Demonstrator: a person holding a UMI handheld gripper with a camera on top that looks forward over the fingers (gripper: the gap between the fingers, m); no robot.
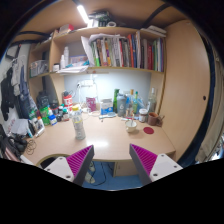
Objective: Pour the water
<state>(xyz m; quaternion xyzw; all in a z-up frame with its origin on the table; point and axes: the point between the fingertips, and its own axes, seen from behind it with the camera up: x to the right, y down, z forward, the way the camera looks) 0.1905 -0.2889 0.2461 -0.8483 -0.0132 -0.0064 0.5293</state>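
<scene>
My gripper (112,163) is open, with nothing between its two magenta pads (79,161). It hangs in front of a wooden desk (105,140) and well back from it. A clear bottle (78,126) stands on the desk, ahead of the left finger. To its right, beyond the right finger, a small cup-like object (132,125) rests on the desk. I cannot tell whether either one holds water.
Bottles and jars (120,103) crowd the back of the desk under a lit shelf. Books (125,50) fill the shelves above. Clutter and hanging things (22,100) are at the left. A wooden side panel (185,80) stands at the right. Blue floor (108,178) shows below.
</scene>
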